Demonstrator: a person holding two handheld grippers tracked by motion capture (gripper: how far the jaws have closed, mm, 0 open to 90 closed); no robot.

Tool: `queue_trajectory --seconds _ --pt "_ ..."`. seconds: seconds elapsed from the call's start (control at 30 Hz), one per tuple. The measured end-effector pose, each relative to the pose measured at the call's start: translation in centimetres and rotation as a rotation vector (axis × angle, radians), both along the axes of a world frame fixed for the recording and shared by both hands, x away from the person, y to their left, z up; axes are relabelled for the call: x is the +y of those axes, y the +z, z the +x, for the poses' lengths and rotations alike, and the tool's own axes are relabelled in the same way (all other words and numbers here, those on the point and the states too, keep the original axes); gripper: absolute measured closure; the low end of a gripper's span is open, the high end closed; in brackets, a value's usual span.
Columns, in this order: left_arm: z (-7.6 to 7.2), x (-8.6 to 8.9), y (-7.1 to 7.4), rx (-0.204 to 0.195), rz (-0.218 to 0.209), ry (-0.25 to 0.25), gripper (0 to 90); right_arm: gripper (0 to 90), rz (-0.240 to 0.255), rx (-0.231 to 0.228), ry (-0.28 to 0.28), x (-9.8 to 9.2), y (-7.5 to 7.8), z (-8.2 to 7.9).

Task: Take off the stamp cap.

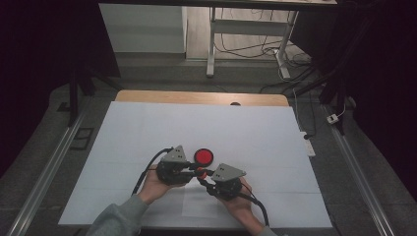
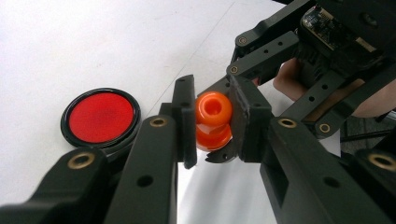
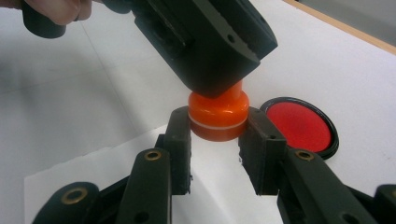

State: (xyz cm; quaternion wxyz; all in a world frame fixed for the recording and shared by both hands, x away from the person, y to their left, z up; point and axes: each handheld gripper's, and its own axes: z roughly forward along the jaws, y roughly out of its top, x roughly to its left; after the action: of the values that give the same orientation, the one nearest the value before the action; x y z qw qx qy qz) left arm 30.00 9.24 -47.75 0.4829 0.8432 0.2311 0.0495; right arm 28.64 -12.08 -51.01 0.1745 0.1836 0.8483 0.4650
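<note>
Both hands (image 1: 156, 186) level, fingers (image 2: 187, 121) apparently pinching orange piece (image 2: 213, 120).

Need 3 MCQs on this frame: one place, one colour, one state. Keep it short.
1. Where does the red disc lie?
A. on the white sheet, just beyond the grippers
B. on the floor
C. between the right gripper's jaws

2. What colour is the small piece held between the grippers?
A. blue
B. orange
C. green

3. What state is the left gripper in?
A. wide open over the disc
B. lying on the sheet, let go
C. shut on the orange piece

Key:
1 A, the high view shows the disc flat on the sheet, just past both grippers.
2 B, both gripper views show it orange, with a pale line around it.
3 C, the left gripper view shows its pads pressed on either side of the piece; the right gripper grips it from the other end.
</note>
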Motion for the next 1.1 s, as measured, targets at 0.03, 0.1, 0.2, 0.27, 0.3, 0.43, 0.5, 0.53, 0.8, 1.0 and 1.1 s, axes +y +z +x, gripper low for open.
queue_trajectory --seconds 0.03,0.1,0.2,0.27,0.3,0.43,0.5,0.53,0.8,1.0,1.1 --pt "0.00 0.01 0.00 0.000 -0.001 0.000 72.6 64.9 -0.003 -0.003 0.000 0.00 0.02 -0.01" --pt "-0.01 0.01 0.00 0.001 -0.004 0.000 72.6 64.9 -0.004 -0.005 0.001 -0.02 0.04 -0.02" --pt "-0.03 0.01 0.01 -0.002 -0.004 0.001 72.6 64.9 -0.005 -0.005 0.003 -0.03 0.06 -0.01" --pt "-0.04 0.00 0.01 -0.002 -0.005 0.002 72.6 64.9 -0.002 -0.005 0.003 -0.04 0.06 0.01" --pt "-0.03 0.01 0.02 -0.003 -0.006 0.001 72.7 64.9 0.000 -0.007 0.003 -0.05 0.05 0.03" --pt "-0.04 0.05 0.04 -0.002 -0.008 0.003 72.6 64.9 0.008 -0.003 0.000 -0.07 0.05 0.02" --pt "-0.04 0.08 0.07 -0.002 -0.010 0.002 72.6 64.9 0.008 -0.004 -0.004 -0.06 0.06 -0.06" --pt "-0.04 0.10 0.07 -0.001 -0.012 0.002 72.6 64.9 0.017 -0.006 -0.004 -0.03 0.03 -0.07" --pt "-0.03 0.10 0.05 0.001 -0.008 0.000 72.7 65.0 0.010 -0.011 0.001 -0.04 0.01 -0.08" --pt "-0.02 0.12 0.04 0.003 -0.010 0.000 72.7 65.0 0.001 -0.021 0.002 -0.03 0.02 -0.13" --pt "-0.06 0.09 0.07 0.000 -0.010 0.002 72.7 65.0 -0.002 -0.024 -0.001 -0.05 0.03 -0.14"
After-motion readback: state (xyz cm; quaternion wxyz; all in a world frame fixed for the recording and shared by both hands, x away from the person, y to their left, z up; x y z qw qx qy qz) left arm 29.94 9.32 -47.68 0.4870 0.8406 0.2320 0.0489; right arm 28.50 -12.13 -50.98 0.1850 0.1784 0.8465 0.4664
